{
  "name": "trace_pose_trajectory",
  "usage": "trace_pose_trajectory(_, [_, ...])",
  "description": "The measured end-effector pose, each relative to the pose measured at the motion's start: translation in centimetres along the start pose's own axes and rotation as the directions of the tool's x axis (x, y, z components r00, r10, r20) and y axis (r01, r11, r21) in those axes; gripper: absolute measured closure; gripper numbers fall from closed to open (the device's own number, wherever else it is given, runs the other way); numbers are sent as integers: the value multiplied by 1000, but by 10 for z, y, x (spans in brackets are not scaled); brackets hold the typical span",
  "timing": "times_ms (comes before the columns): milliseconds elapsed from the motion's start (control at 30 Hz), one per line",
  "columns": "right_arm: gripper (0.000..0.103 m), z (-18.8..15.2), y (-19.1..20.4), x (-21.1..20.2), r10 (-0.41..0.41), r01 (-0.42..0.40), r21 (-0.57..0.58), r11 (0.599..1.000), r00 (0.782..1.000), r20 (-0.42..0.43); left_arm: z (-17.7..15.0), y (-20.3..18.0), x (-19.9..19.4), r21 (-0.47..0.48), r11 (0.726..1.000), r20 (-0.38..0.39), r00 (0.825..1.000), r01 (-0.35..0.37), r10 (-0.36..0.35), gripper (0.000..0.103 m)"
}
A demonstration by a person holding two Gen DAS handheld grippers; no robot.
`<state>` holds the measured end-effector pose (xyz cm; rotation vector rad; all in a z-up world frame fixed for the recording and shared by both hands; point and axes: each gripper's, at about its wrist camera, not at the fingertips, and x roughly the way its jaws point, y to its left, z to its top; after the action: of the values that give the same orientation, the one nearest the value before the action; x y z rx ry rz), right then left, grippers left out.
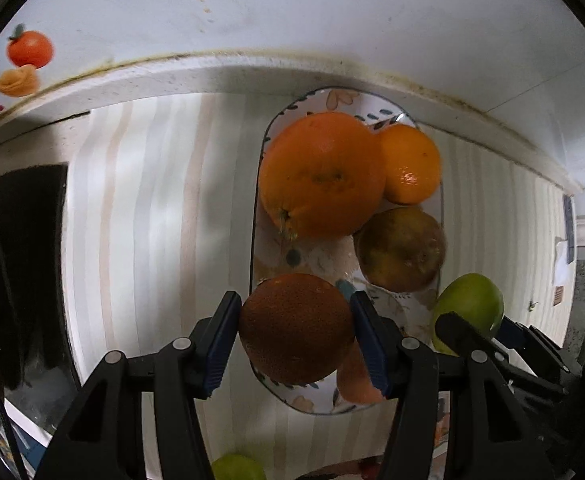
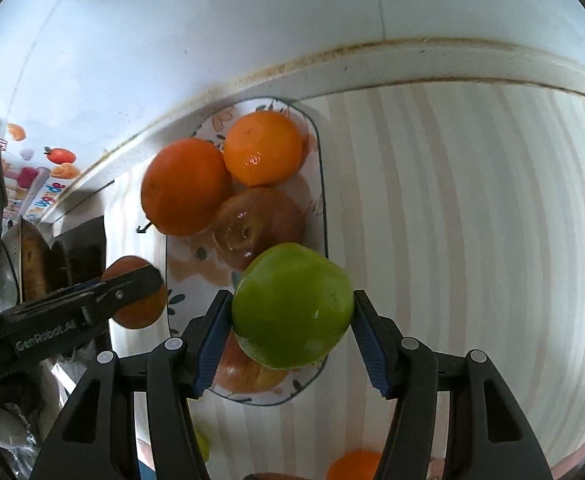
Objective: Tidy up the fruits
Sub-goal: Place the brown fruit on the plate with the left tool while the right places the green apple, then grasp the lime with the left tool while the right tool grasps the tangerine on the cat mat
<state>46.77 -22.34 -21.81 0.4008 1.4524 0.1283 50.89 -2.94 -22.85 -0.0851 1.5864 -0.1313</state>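
Observation:
In the left wrist view my left gripper [image 1: 294, 304] is shut on a shaded orange [image 1: 296, 336], held above the near end of an oval flowered plate [image 1: 342, 94]. On the plate lie a big orange [image 1: 322, 172], a smaller orange [image 1: 410, 164] and a brownish-red apple [image 1: 402, 250]; another red apple [image 1: 356, 380] shows under the held orange. My right gripper [image 2: 291, 300] is shut on a green apple [image 2: 292, 306], over the same plate [image 2: 323, 200]. Each gripper appears at the edge of the other's view, level with it.
The plate stands on a striped cloth [image 2: 452, 220] against a raised white ledge [image 1: 212, 68] and wall. A dark object [image 1: 24, 240] sits at the left. Loose fruit lies nearest the cameras: a green one [image 1: 236, 468] and an orange [image 2: 354, 466].

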Motion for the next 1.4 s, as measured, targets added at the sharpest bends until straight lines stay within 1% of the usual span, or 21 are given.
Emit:
trace_pose_trajectory(67, [41, 1, -1, 8, 10, -10, 6, 1000, 999, -31, 1, 0, 6, -1, 1000, -19, 1000, -6, 6, 49])
trace_pose_trajectory(133, [40, 2, -2, 15, 34, -33, 18, 999, 998, -61, 0, 0, 10, -2, 1000, -37, 999, 7, -7, 49])
trace_pose_trajectory(200, [32, 3, -6, 20, 64, -61, 45, 997, 995, -71, -1, 2, 13, -8, 1000, -33, 999, 0, -1, 45])
trace_pose_trajectory(233, [24, 3, -6, 21, 61, -58, 47, 997, 996, -67, -2, 3, 12, -11, 1000, -23, 1000, -7, 6, 32])
trace_pose_trajectory(267, [19, 4, -8, 19, 54, -51, 50, 997, 997, -58, -2, 4, 10, -12, 1000, -8, 1000, -19, 19, 15])
trace_pose_trajectory(300, [18, 4, -9, 17, 56, -53, 53, 997, 997, -54, -3, 4, 9, -14, 1000, 1, 1000, -26, 26, 12])
trace_pose_trajectory(333, [17, 5, -11, 15, 61, -58, 57, 997, 997, -53, -4, 6, 7, -18, 999, 13, 1000, -28, 29, 10])
trace_pose_trajectory(400, [13, 6, -13, 13, 61, -58, 58, 997, 997, -51, -6, 7, 4, -22, 999, 22, 999, -29, 30, 10])
trace_pose_trajectory(433, [9, 7, -13, 11, 47, -45, 54, 998, 998, -51, -7, 7, 3, -26, 999, 24, 999, -31, 32, 10])
trace_pose_trajectory(533, [9, 7, -10, 5, 7, -6, 32, 999, 999, -36, -13, 7, -5, -28, 999, 41, 999, -30, 31, 10])
trace_pose_trajectory(633, [8, 3, -3, -10, -61, 61, -11, 998, 998, 10, -23, 8, -17, -30, 999, 72, 996, -41, 43, 10])
trace_pose_trajectory(700, [7, -4, 3, -21, -113, 115, -41, 993, 993, 45, -41, 4, -31, -29, 998, 93, 994, -54, 56, 10])
trace_pose_trajectory(867, [7, -24, 17, -44, -202, 213, -91, 973, 972, 118, -64, 0, -52, -30, 996, 155, 984, -85, 88, 10])
trace_pose_trajectory(900, [7, -30, 18, -49, -210, 223, -94, 970, 969, 127, -65, 1, -57, -32, 995, 169, 981, -90, 94, 10])
trace_pose_trajectory(1000, [7, -42, 24, -59, -238, 254, -102, 962, 959, 153, -82, 11, -76, -42, 994, 216, 970, -102, 109, 10])
trace_pose_trajectory(1133, [7, -61, 35, -76, -245, 270, -119, 956, 951, 188, -102, 11, -93, -35, 993, 266, 957, -112, 117, 10])
trace_pose_trajectory(1233, [7, -76, 41, -92, -237, 269, -128, 954, 946, 221, -119, 6, -108, -23, 991, 307, 943, -130, 131, 10])
trace_pose_trajectory(1300, [7, -87, 46, -105, -237, 275, -130, 953, 939, 248, -130, 4, -120, -24, 992, 334, 934, -127, 128, 10])
trace_pose_trajectory(1400, [7, -102, 51, -122, -218, 259, -124, 958, 937, 272, -143, 3, -133, -20, 994, 360, 926, -112, 111, 10])
